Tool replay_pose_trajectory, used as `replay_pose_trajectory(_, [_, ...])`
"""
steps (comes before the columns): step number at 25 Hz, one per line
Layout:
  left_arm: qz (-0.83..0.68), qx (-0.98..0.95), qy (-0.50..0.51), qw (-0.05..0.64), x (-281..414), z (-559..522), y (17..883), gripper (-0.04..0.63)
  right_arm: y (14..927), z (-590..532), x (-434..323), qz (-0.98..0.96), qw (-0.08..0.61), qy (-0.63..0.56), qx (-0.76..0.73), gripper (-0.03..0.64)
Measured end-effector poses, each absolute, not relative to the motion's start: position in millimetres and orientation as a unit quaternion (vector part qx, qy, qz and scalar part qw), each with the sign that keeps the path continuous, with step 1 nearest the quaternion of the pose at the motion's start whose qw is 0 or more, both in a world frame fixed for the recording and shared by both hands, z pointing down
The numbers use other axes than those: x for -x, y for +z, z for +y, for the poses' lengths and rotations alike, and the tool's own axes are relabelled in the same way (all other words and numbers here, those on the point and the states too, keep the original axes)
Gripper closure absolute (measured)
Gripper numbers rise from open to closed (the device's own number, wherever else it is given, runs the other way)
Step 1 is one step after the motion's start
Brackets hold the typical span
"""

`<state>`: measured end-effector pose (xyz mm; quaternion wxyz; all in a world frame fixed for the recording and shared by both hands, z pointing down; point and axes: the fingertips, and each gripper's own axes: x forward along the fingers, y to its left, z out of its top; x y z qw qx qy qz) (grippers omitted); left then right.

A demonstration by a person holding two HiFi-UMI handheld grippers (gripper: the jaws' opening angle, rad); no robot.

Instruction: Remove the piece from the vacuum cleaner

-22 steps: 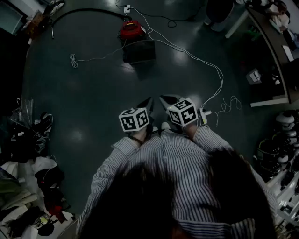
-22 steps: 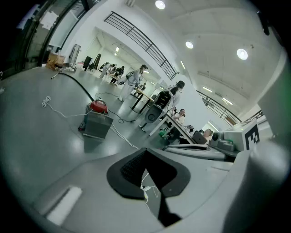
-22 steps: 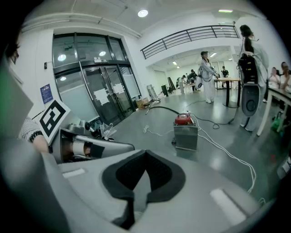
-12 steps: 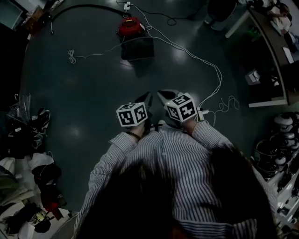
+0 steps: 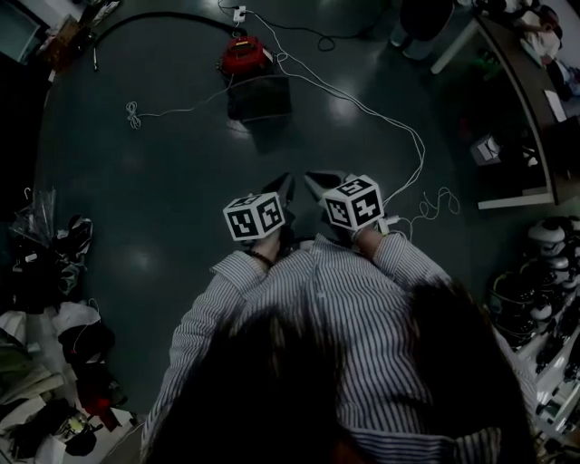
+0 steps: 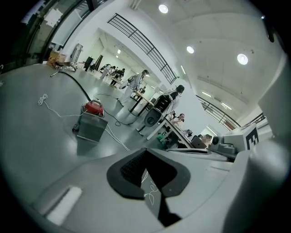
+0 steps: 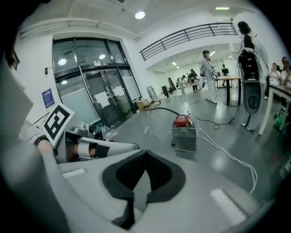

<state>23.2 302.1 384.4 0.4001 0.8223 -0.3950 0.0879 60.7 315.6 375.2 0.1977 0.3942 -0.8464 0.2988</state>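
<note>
The vacuum cleaner [image 5: 258, 91] stands on the floor far ahead, a grey metal box with a red top [image 5: 245, 54]. A black hose [image 5: 154, 16] runs from it to the upper left. It also shows in the left gripper view as the vacuum cleaner [image 6: 91, 125] and in the right gripper view as the vacuum cleaner [image 7: 184, 136]. My left gripper [image 5: 285, 192] and right gripper [image 5: 319, 188] hang side by side close to my body, well short of it. Both are shut and hold nothing. The piece itself I cannot make out.
A white cable [image 5: 372, 109] snakes across the floor from the vacuum to the right. A table [image 5: 530, 91] stands at the right, and clutter [image 5: 45, 281] lies at the left. In the gripper views several people [image 7: 209, 73] stand by tables in the background.
Both grippers have drifted slightly forward in the head view, still side by side and shut. The vacuum cleaner has shifted a little up and left in the picture.
</note>
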Motion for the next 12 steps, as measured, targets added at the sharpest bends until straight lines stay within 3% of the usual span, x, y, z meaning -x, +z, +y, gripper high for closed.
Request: replay_pose_trajectory(12, [-0.407, -0.806, 0.086, 0.42, -45.7, 276.0, 403.6, 0.592, 398.2, 289.1, -87.1, -0.849, 0.202, 0.321, -0.367, 0.615])
